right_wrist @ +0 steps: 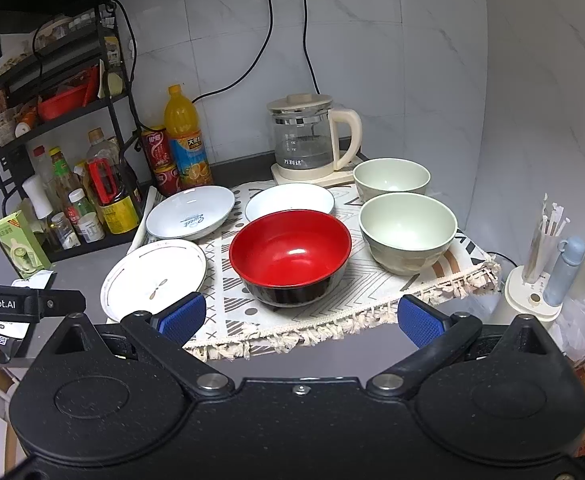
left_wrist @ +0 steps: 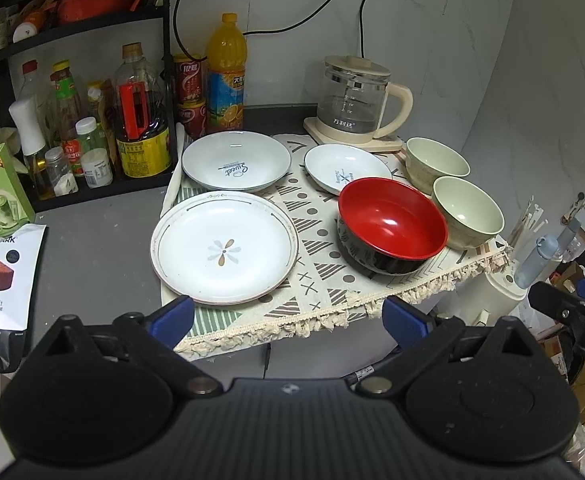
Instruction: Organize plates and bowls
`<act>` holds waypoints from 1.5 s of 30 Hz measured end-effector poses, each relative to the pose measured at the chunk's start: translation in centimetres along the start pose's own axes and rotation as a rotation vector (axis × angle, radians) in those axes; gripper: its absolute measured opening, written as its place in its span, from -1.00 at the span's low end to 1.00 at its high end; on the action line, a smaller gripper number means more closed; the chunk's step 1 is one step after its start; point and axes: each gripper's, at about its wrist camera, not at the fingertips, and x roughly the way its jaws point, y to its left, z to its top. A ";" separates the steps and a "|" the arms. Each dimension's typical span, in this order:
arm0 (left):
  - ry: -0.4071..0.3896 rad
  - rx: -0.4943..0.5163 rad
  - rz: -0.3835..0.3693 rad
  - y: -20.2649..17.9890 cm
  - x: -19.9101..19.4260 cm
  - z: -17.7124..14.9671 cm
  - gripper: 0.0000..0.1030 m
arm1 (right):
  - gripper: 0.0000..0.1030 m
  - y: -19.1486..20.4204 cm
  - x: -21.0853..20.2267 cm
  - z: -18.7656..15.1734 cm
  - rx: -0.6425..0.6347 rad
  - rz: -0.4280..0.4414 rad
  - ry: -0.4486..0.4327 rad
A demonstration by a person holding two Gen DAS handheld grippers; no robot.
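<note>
On a patterned cloth (left_wrist: 316,280) lie a white flower plate (left_wrist: 224,248) at the front left, a "Sweet" plate (left_wrist: 236,162) behind it, and a smaller white plate (left_wrist: 342,168). A red bowl with a black outside (left_wrist: 390,224) (right_wrist: 290,254) stands at the front, with two pale green bowls (left_wrist: 468,210) (left_wrist: 436,162) to its right. My left gripper (left_wrist: 288,322) is open and empty, hovering before the cloth's front edge. My right gripper (right_wrist: 300,320) is open and empty, just short of the red bowl.
A glass kettle (right_wrist: 312,140) on its base stands at the back, plugged into the wall. Bottles, cans and a juice bottle (left_wrist: 226,76) crowd a black rack on the left. A snack bag (left_wrist: 0,280) lies at the left edge. A straw holder (right_wrist: 540,264) stands off the counter's right side.
</note>
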 end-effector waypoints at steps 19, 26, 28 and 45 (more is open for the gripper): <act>-0.024 0.006 0.033 -0.4 -0.1 0.4 0.94 | 1.00 -0.4 0.7 -0.1 -0.011 0.010 0.011; -0.012 0.003 0.034 -0.7 0.3 0.5 0.94 | 1.00 -0.6 1.0 0.0 -0.013 0.019 0.013; -0.009 0.002 0.032 -0.8 0.4 0.6 0.94 | 1.00 -0.7 1.1 0.0 -0.018 0.017 0.015; -0.016 -0.009 0.069 -0.7 0.3 1.1 0.98 | 1.00 -1.4 1.5 0.0 -0.009 0.037 0.036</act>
